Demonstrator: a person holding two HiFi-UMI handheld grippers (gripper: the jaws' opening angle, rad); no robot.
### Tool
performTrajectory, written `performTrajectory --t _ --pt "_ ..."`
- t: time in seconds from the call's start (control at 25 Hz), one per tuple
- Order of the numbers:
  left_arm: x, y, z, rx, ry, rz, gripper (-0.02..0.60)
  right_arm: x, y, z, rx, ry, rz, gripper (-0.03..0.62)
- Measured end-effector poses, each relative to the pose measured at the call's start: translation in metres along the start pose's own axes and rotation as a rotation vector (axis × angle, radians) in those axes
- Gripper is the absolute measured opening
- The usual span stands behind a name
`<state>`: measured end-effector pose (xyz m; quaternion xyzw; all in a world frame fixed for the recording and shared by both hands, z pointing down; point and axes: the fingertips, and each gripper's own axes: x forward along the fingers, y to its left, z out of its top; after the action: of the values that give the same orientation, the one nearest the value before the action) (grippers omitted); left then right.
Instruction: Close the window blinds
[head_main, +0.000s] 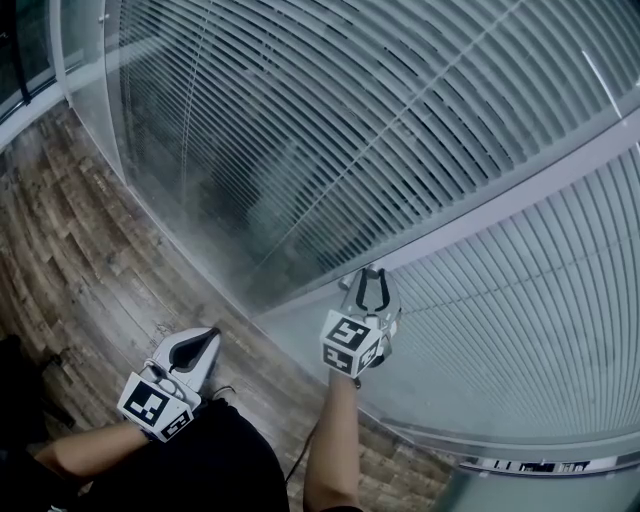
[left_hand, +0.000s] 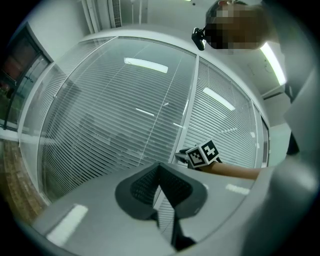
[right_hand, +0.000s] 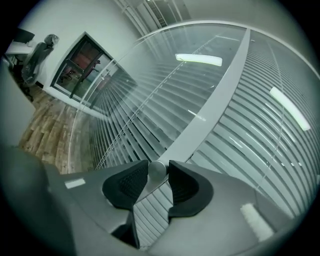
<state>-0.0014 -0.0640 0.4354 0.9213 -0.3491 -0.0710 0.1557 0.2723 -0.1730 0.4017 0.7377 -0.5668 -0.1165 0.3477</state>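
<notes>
Head view: window blinds cover the whole glass wall, split by a pale frame post. The right hand-held gripper is clamped on a little round knob on that post. The left hand-held gripper is held lower down, jaws together, nothing in them.

The glass wall stands flat ahead and bars the way to the slats behind it. Only a knob juts out from the frame post, filling the gap of the right tool. There is open room over the wooden floor, around the left tool.
</notes>
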Motion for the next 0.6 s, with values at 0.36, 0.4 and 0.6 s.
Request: performTrajectory --t 0.36,0.4,0.6 --pt "0.000 -0.005 0.000 0.009 0.004 -0.004 0.002 -0.001 -0.007 -0.001 0.345 -0.066 0.027 0.130" --pt "0.001 -0.005 0.001 0.010 0.004 -0.001 0.002 -0.001 -0.009 -0.002 0.396 -0.077 0.025 0.130" --pt "0.001 -0.008 0.002 0.008 0.009 -0.001 0.002 -0.004 -0.016 -0.003 0.650 -0.111 0.026 0.130"
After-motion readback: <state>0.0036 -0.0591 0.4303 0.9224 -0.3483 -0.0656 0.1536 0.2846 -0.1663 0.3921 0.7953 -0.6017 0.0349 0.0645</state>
